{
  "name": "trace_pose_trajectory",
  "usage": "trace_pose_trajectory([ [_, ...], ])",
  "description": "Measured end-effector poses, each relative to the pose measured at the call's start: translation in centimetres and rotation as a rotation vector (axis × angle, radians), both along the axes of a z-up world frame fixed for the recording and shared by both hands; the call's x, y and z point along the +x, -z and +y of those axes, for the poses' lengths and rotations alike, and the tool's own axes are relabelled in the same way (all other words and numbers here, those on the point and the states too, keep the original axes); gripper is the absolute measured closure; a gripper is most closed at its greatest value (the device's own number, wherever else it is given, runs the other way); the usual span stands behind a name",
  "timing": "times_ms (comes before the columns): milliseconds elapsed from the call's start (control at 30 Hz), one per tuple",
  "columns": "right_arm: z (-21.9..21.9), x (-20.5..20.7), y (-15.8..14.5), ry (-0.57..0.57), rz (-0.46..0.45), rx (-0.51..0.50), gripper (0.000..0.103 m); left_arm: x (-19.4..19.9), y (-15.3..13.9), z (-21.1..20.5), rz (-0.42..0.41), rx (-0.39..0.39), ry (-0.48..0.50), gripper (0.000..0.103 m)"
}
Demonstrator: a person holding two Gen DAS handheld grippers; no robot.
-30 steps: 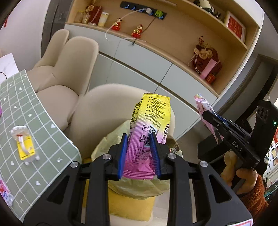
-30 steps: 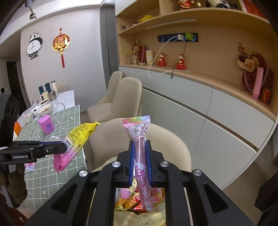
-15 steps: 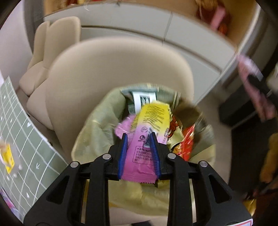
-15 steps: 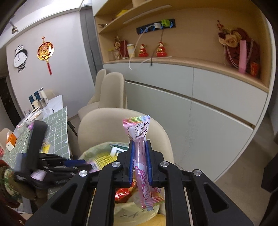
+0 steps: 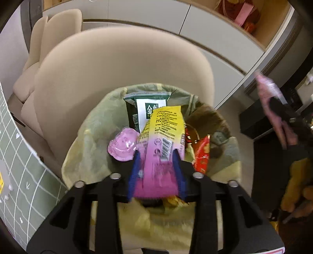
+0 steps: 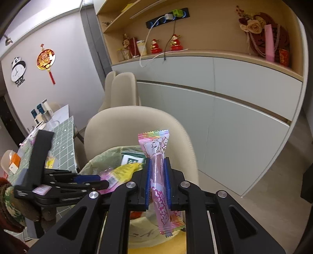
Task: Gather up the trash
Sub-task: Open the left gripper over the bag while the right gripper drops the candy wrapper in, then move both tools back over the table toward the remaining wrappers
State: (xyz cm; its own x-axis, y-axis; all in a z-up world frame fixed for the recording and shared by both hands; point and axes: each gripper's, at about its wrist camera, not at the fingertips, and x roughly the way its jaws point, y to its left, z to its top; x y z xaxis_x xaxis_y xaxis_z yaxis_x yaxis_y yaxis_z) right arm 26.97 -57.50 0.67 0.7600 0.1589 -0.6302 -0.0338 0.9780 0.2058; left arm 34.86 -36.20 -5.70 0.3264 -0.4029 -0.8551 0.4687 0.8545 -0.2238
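Cream chair [image 6: 137, 127] in the foreground, two more [image 6: 121, 89] behind it. Grey cabinet run [image 6: 234, 109] under wood shelving [image 6: 215, 35] holding figurines and a power strip [image 6: 168, 18]. Lilac wall [image 6: 64, 64] carries a panda clock [image 6: 18, 71]. Bench [image 6: 64, 140] has a green grid cloth.

left claw [image 5: 156, 168] opening | yellow-pink wrapper [image 5: 162, 140] between pads | over trash bag [image 5: 82, 140]

Glossy plastic film wraps the yellow-and-pink snack packet [image 5: 162, 136] and the pink candy sleeve [image 6: 159, 175]. The bin liner [image 5: 86, 136] looks like thin, crinkled plastic. Matt cloth, seemingly, covers the beige chair [image 5: 117, 68].
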Motion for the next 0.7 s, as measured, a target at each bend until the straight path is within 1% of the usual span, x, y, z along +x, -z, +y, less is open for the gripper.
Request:
trace_pose_trajectory([
  [100,1.3,1.0,0.6,-0.046,0.016,0.01,0.09,-1.0,-1.8,2.0,-0.032,-0.028,-0.032,0.063],
  [167,2.9,1.7,1.2,-0.086,0.03,0.009,0.09,-1.8,-3.0,3.6,-0.048,-0.052,-0.063,0.059],
  [267,5.3,2.8,2.1,-0.138,0.052,0.005,0.09,-2.9,-4.1,5.0,-0.062,-0.055,-0.094,0.059],
  [367,7.8,3.8,2.9,-0.174,0.06,-0.037,0.09,-3.9,-5.3,7.1,-0.081,-0.054,-0.118,0.058],
  [567,9.8,5.1,3.8,-0.199,0.079,-0.089,0.09,-5.3,-6.8,10.2,-0.101,-0.075,-0.188,0.057],
  [700,10.2,5.5,5.0,-0.193,0.119,-0.089,0.09,-6.1,-7.0,12.1,-0.107,-0.088,-0.228,0.057],
])
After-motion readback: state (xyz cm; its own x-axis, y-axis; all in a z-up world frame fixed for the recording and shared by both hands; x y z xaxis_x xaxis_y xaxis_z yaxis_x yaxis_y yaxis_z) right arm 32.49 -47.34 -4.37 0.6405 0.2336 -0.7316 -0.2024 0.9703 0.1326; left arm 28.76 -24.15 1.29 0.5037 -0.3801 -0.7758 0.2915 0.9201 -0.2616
